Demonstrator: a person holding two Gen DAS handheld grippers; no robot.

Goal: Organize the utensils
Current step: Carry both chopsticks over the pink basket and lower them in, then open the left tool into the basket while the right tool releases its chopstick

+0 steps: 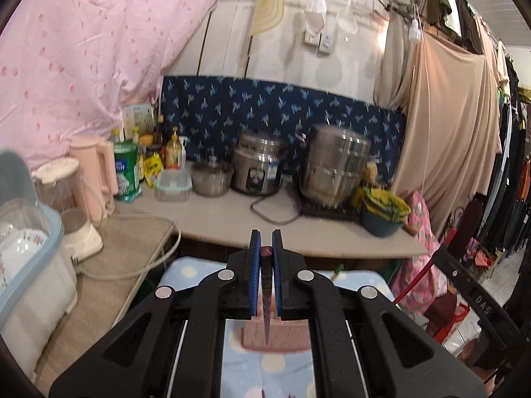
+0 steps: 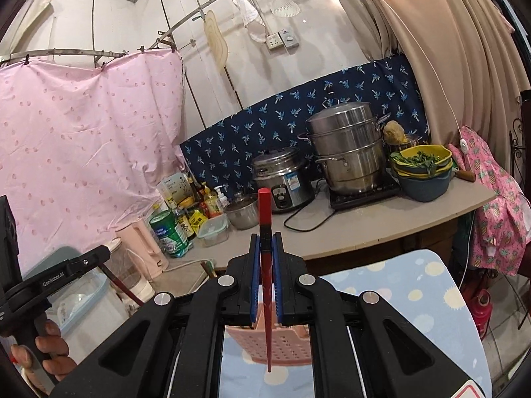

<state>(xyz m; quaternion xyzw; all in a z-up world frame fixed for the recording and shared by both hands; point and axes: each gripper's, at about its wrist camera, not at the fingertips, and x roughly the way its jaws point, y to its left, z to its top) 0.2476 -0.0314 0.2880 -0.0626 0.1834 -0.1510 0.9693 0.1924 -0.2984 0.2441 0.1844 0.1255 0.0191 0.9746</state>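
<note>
Here we had both claws clamped on chopsticks — the left claw [image 1: 266, 248] pinched a dark chopstick [image 1: 266, 298], the right claw [image 2: 266, 252] a red chopstick [image 2: 265, 265] — above the pink basket [image 2: 268, 345] on the dotted cloth [image 2: 398, 292].

Your left gripper [image 1: 266, 242], black-framed with two blue-padded fingers, points slightly below level. Its jaws are closed, and they pinch a thin dark purple chopstick [image 1: 266, 298] between the pads; the stick runs along the fingers and its tip hangs towards 6 o'clock in the left wrist view.

Your right gripper [image 2: 266, 247], of the same black and blue build, also points a little below level. Its jaws are closed on a long red chopstick [image 2: 264, 219], which sticks out past the fingertips towards 12 o'clock.

In the right wrist view, at about 8 o'clock, your bare left hand [image 2: 49, 355] wraps the black handle of the left gripper.
</note>
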